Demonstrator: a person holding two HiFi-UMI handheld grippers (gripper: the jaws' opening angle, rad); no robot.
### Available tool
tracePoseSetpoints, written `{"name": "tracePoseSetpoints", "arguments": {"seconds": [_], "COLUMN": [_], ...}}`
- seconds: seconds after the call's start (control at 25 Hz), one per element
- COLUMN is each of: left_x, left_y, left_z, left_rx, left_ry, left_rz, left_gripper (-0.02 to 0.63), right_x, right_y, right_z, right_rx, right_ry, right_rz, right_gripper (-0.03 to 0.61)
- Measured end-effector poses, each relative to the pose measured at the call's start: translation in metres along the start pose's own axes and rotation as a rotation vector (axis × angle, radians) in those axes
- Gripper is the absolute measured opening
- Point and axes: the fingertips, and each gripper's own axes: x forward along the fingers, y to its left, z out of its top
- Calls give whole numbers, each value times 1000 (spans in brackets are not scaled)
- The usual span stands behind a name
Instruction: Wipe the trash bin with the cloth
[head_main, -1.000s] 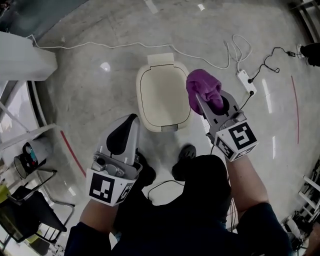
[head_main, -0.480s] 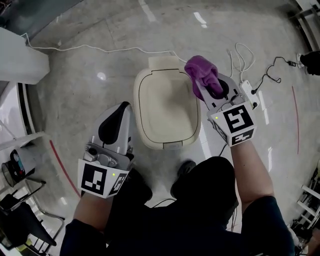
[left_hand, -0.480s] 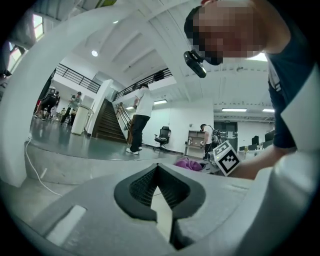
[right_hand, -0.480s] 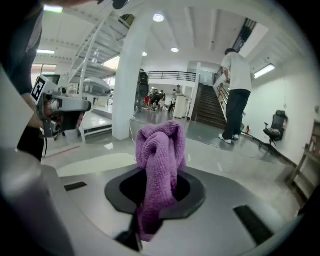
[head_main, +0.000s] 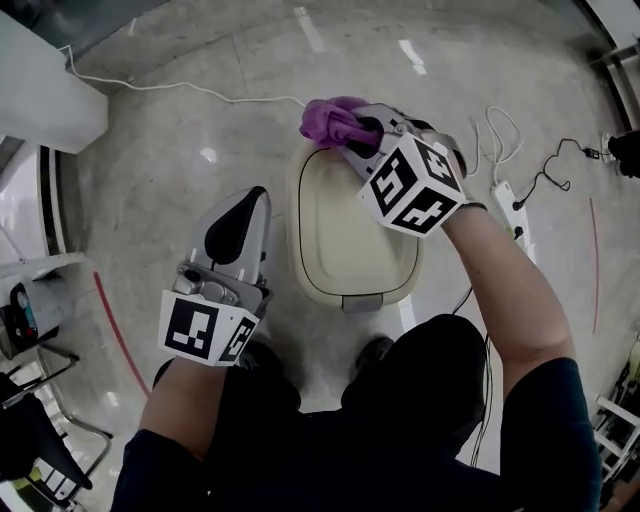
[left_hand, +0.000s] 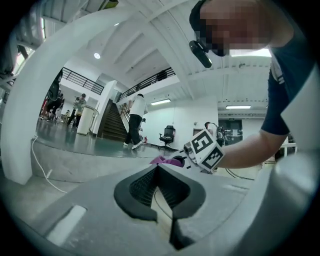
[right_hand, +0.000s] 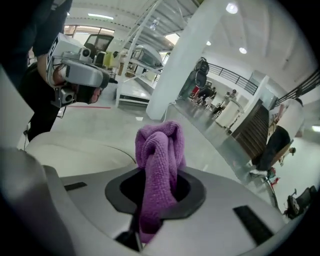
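The floor is shiny grey stone, and a person stands on it looking down.

Nearest, on the left, is the left gripper. Its jaws are pressed together with nothing between them. It hangs just beside the left side of the trash bin and does not touch it.

The trash bin is cream and stands right in front of the person's feet. Its lid is down. Its long way runs from near to far.

The right gripper reaches across to the far left corner of the lid. It squeezes a purple cloth, which sticks out past the jaws in a bunch. The cloth is on that far edge or just above it; I can't tell which.

So almost all of the lid lies nearer than the cloth. I think the wipe should pull back toward the person, and the right gripper is the one to do it.

Farther off, a white cable lies on the floor.
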Motion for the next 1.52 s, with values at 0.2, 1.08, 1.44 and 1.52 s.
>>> {"name": "tracePoseSetpoints", "arguments": {"seconds": [0.2,1.08,1.44,1.52], "left_x": [-2,16,21,22], "left_y": [22,52,32,29], "left_z": [-6,4,5,4], "left_rx": [4,-36,-7,-4], "left_ry": [-10,-65,-76,-72], "left_rz": [35,14,-15,-19], "left_gripper": [-2,-2,-2,-2], "right_x": [6,-135,-88,-61], "right_y": [41,139,-30,-12], "right_z": [18,18,-68,-77], "right_rx": [45,307,340,326], "right_ry": [-11,-195,-134,-101], "right_rz": [215,330,-34,27], "right_gripper": [67,67,67,67]}}
